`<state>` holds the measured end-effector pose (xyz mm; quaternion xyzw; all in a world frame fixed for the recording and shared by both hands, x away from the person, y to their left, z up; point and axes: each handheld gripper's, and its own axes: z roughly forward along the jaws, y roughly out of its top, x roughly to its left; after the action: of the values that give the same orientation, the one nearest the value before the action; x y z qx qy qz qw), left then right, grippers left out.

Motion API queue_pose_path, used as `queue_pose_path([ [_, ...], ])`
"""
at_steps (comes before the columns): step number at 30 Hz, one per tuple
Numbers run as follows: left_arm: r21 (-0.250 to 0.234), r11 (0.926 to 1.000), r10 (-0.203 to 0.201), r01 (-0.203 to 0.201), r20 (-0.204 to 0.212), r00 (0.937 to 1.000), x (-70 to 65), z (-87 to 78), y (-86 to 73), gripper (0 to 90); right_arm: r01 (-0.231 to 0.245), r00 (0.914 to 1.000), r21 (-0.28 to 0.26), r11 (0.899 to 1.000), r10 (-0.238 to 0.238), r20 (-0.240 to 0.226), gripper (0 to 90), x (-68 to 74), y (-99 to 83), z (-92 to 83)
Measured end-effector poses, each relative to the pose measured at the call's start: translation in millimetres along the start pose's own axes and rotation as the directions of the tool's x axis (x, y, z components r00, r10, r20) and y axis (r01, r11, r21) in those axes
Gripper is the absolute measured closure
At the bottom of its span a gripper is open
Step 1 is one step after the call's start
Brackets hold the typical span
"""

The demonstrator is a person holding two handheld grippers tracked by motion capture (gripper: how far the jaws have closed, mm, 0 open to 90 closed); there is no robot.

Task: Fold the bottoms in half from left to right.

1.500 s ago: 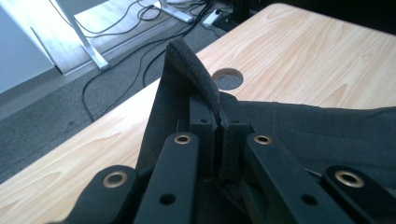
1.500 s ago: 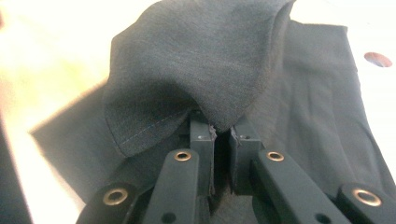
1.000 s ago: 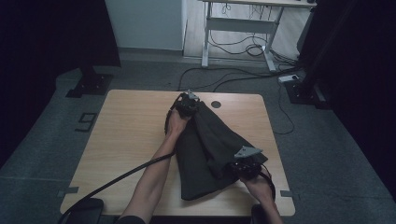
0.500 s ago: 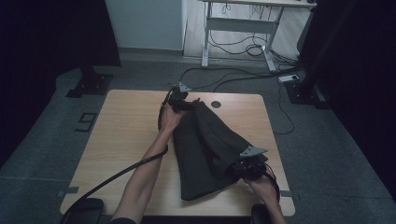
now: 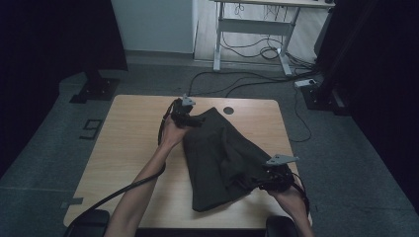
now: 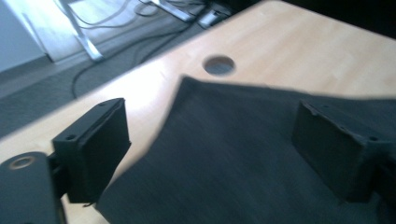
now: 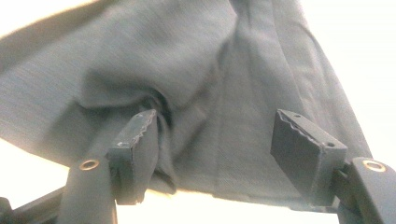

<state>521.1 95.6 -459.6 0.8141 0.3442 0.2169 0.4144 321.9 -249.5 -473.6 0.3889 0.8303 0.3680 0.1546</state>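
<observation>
Dark olive cloth is lying folded across the middle and right of the pale wooden bench, its long axis running from the far centre, near the round cable hole, down toward the near right corner. The narrow end is pointing away from you; the broader end is stopping short of the near edge. To the left of the cloth the bench top is giving you wide room, while on the right the fabric is reaching close to the bench's edge.

Your left tool is hovering at the cloth's far tip, its jaws having just been opening; in the left gripper view the pads are standing wide apart with the fabric's corner lying flat between them, untouched. Your right tool is sitting at the cloth's near right side, its jaws likewise having just been opening; in the right gripper view a bunched fold is resting against one pad while the other stands clear, so nothing is clamped.

The right gripper view is washed out around the cloth, and its creases are hard to read in the high view.
</observation>
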Motion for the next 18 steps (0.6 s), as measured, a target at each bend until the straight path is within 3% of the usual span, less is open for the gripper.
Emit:
queue_pose_path([
  [6,0.045,0.9982,0.037,-0.039,0.045,0.9983,-24.9,-16.3,-35.0,6.5,0.014,0.9973,-0.034,0.999,-0.017,-0.071,29.2,16.5,20.4,3.7],
  [7,0.045,0.9982,0.037,-0.039,0.045,0.9983,-24.9,-16.3,-35.0,6.6,0.014,0.9973,-0.034,0.999,-0.017,-0.071,29.2,16.5,20.4,3.7],
  [8,0.064,0.9971,0.038,-0.042,0.064,0.9972,-34.0,-19.6,-47.7,6.6,0.027,0.9955,-0.036,0.999,-0.03,-0.09,27.1,24.6,27.1,9.4],
  [9,0.064,0.9971,0.038,-0.042,0.064,0.9972,-34.0,-19.6,-47.7,6.3,0.027,0.9955,-0.036,0.999,-0.03,-0.09,27.1,24.6,27.1,9.4],
  [11,0.098,0.9939,0.044,-0.051,0.076,0.9962,-46.3,-20.4,-66.6,6.5,0.046,0.9929,-0.029,0.999,-0.049,-0.108,23.4,37.5,35.9,21.7],
  [14,0.142,0.9862,0.075,-0.085,0.074,0.9945,-56.7,-15.4,-83.2,6.5,0.077,0.9919,0.0,0.997,-0.077,-0.101,21.5,48.8,41.8,37.7],
  [17,0.167,0.9809,0.09,-0.1,0.069,0.9936,-61.4,-11.1,-92.3,6.6,0.085,0.9926,0.019,0.996,-0.083,-0.088,25.2,54.5,43.2,48.8],
  [18,0.168,0.9817,0.08,-0.09,0.062,0.9948,-63.4,-8.5,-99.0,6.7,0.095,0.9944,0.052,0.994,-0.092,-0.053,42.7,58.3,43.0,58.5],
])
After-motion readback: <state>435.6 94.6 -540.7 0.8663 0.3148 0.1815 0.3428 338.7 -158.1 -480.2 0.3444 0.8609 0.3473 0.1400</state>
